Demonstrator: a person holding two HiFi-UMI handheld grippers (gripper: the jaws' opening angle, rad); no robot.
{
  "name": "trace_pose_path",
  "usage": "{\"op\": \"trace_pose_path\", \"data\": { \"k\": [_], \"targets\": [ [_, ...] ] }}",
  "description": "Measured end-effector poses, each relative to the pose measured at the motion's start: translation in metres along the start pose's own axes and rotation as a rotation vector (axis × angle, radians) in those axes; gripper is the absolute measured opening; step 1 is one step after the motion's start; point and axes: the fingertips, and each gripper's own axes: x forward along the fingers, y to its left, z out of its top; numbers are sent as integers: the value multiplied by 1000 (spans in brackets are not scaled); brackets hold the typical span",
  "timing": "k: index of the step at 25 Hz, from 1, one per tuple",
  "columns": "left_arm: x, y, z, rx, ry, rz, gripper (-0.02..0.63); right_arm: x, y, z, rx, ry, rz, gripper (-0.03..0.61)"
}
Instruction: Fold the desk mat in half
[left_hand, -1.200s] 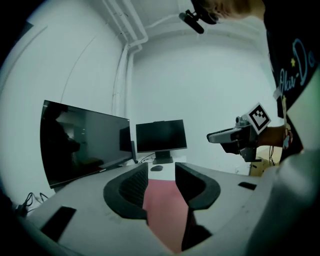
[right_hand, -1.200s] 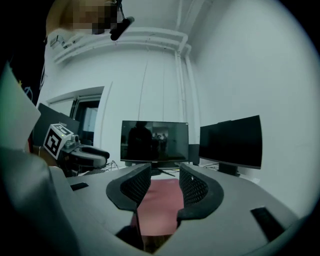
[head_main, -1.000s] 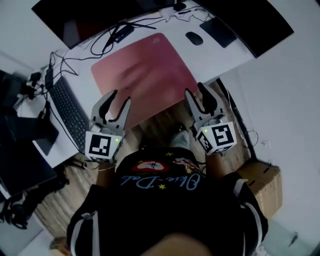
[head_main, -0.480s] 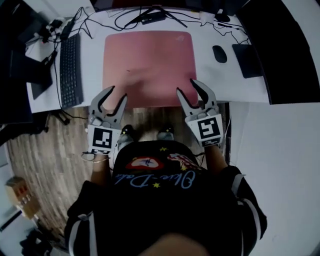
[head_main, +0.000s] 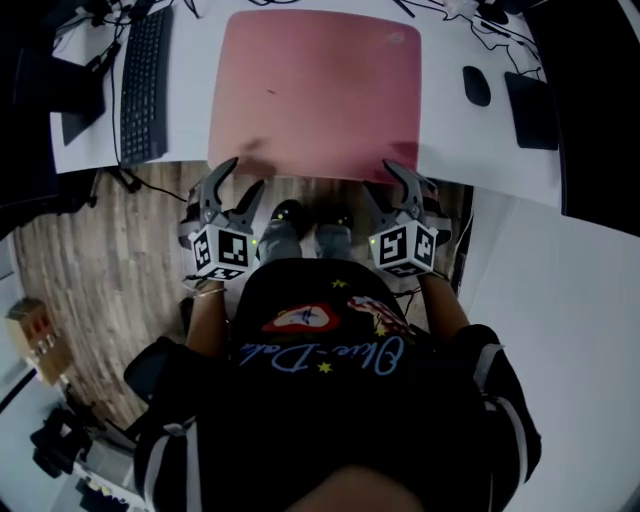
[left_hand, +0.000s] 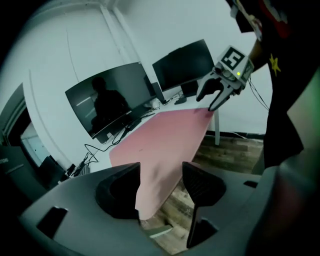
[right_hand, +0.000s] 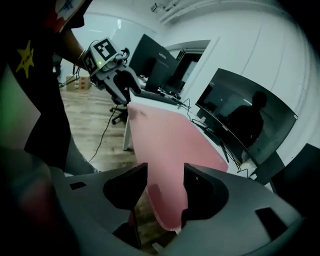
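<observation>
Desk mat (head_main: 318, 90) was found flat on the desk (head_main: 450, 140), keyboard (head_main: 143, 85) to its left, mouse (head_main: 476, 86) to its right, near edge just overhanging. Left gripper (head_main: 243, 180) and right gripper (head_main: 388, 185) were set at the near-left and near-right corners, jaws just opened wide, a corner between each pair, not yet pinched. Mat was judged thin, light and floppy, best taken at both near corners together; sag in the middle expected.

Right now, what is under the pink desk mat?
The white desk; the desk mat hides that part of its top. The near corners stick out past the edge, over wood floor.
</observation>
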Motion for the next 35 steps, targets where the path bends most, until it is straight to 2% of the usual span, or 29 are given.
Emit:
{"op": "trace_pose_path", "data": {
  "k": [5,9,14,16,19,20,21,24,25,29,35],
  "targets": [
    [10,-12,-29,133,73,-45,262,14,19,-20,-119,87,4,202],
    [21,-11,-44,173,103,-60,267,20,27,-33,-142,152,3,202],
    [38,-16,-61,333,166,-71,266,31,26,-45,-155,190,-2,202],
    [40,-15,-64,326,171,-65,265,33,22,-50,-153,205,-16,201],
    [39,-3,-65,270,172,-22,257,35,18,-52,-172,205,-7,202],
    [37,0,-64,257,167,-12,214,35,18,-51,-188,202,1,201],
    [35,0,-63,256,163,-14,199,35,19,-51,-203,199,8,199],
    [33,-8,-63,299,163,-37,96,33,24,-52,-232,193,23,142],
    [32,-9,-62,304,165,-32,80,31,26,-51,-237,188,23,124],
    [28,-4,-56,281,157,5,30,24,22,-43,-252,155,-13,28],
    [21,6,-46,257,148,29,15,15,5,-29,-236,115,-48,12]
  ]
}}
